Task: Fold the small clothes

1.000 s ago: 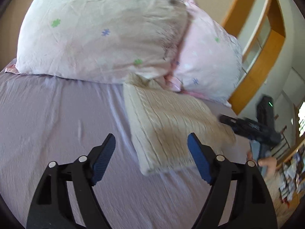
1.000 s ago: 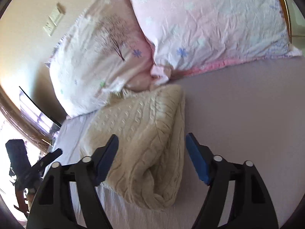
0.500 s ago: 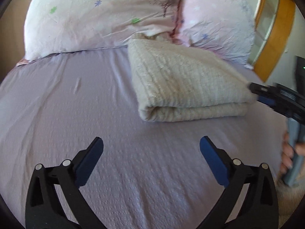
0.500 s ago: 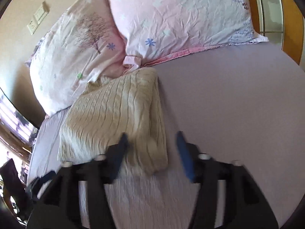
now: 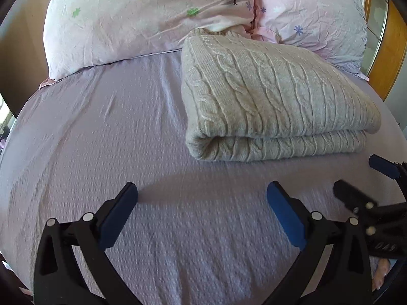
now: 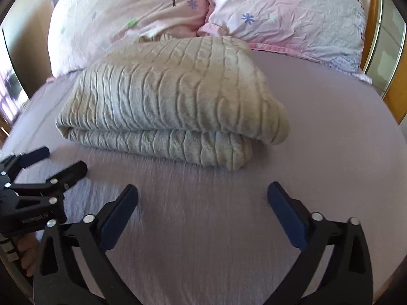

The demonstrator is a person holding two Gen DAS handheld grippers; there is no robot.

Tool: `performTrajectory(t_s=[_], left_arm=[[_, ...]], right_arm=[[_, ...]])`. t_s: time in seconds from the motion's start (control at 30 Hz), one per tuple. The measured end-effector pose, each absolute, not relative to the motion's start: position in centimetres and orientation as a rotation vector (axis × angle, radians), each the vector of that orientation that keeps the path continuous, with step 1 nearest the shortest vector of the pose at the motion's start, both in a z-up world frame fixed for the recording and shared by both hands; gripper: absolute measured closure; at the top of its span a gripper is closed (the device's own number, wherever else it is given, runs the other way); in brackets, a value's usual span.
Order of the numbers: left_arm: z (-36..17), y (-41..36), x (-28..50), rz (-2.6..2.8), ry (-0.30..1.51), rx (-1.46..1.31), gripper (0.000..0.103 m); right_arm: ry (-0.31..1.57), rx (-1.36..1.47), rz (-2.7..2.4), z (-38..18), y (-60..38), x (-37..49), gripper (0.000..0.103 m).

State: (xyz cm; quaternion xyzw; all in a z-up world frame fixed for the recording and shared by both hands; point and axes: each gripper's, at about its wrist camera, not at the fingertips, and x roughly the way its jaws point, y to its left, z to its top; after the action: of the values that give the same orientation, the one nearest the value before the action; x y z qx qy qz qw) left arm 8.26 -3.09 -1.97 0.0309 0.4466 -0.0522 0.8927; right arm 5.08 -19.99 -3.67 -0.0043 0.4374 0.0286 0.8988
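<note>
A cream cable-knit sweater [image 5: 269, 99] lies folded in a thick rectangle on the lilac bed sheet [image 5: 101, 152], its far end against the pillows. It also shows in the right wrist view [image 6: 175, 101]. My left gripper [image 5: 202, 203] is open and empty, low over the sheet, a short way in front of the sweater's near fold. My right gripper [image 6: 202, 200] is open and empty, likewise in front of the sweater. Each gripper shows in the other's view: the right one [image 5: 361, 178] at the right edge, the left one [image 6: 53, 162] at the left edge.
Two floral pillows [image 5: 152, 17] [image 5: 313, 15] lean at the head of the bed. A wooden frame with glass [image 5: 384, 58] stands to the right. The sheet [image 6: 330, 127] stretches bare on both sides of the sweater.
Both grippers have pulled back from the sweater toward the foot of the bed and levelled out. The sweater stays folded on the sheet. Both grippers stay open.
</note>
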Motion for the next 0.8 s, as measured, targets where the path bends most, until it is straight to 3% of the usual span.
performTrajectory(t_s=[0.8], left_arm=[[-2.01, -3.15, 8.12, -0.119, 0.917, 0.072, 0.002]], right_arm=[[0.893, -0.002, 0.075, -3.86, -20.07, 4.92, 0.001]])
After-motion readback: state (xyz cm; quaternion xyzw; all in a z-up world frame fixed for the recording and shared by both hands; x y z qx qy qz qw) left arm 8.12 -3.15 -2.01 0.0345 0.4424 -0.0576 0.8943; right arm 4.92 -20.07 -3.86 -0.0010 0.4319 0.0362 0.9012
